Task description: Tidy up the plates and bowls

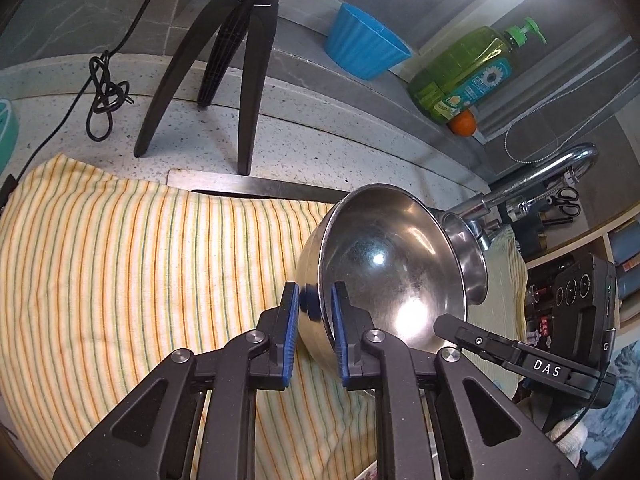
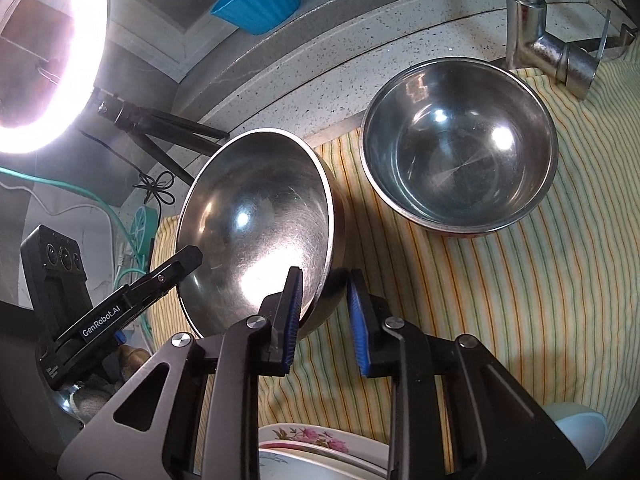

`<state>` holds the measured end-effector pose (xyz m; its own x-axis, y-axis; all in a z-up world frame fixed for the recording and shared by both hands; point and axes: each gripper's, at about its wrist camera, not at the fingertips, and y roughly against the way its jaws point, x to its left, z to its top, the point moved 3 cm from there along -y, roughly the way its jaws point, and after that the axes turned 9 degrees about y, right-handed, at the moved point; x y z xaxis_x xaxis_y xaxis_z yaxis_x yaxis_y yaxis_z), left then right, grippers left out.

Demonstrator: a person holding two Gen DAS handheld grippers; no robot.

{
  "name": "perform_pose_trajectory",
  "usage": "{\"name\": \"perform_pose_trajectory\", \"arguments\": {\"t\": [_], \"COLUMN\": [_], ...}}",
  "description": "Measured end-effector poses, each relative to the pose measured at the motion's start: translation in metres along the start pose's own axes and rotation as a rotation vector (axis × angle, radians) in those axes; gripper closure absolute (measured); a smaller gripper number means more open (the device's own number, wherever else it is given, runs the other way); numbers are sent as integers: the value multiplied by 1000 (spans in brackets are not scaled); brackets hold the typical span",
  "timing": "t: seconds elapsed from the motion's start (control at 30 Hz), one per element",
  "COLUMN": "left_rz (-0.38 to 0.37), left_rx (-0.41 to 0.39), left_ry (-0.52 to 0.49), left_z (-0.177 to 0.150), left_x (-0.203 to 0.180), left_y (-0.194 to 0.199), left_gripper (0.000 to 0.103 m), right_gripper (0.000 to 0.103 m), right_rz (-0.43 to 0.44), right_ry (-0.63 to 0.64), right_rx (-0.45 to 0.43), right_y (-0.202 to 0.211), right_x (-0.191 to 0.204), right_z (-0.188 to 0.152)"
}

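A steel bowl point(image 1: 392, 276) is tilted up on its side over the striped cloth point(image 1: 140, 248). My left gripper point(image 1: 316, 300) is shut on its rim, one pad inside and one outside. In the right wrist view the same bowl point(image 2: 256, 224) is tilted, and my right gripper point(image 2: 324, 288) straddles its rim with the jaws apart, the left pad inside the bowl. A second steel bowl point(image 2: 460, 148) stands upright on the cloth point(image 2: 520, 300) behind it. It also shows in the left wrist view point(image 1: 468, 256).
A tripod point(image 1: 224, 60), blue ribbed pot point(image 1: 364, 44), green soap bottle point(image 1: 464, 76) and faucet point(image 2: 540, 36) line the counter. Floral plates point(image 2: 320, 452) lie near my right gripper. A ring light point(image 2: 52, 52) glares at left.
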<state>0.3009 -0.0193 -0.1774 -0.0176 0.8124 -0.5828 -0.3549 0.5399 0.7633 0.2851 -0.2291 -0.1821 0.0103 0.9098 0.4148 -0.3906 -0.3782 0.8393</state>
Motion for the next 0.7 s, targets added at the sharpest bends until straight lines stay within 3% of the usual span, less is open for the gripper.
{"name": "perform_pose_trajectory", "arguments": {"t": [0.23, 0.7], "left_rz": [0, 10], "left_rx": [-19, -117], "left_ry": [11, 87], "left_z": [-6, -41], "left_x": [5, 35], "left_y": [14, 78], "left_gripper": [89, 88], "right_gripper": [79, 79], "right_rz": [11, 81], "right_ry": [20, 136], "right_rx": [2, 41], "right_y": [5, 14], "right_x": [8, 54], "right_z": [-5, -35]}}
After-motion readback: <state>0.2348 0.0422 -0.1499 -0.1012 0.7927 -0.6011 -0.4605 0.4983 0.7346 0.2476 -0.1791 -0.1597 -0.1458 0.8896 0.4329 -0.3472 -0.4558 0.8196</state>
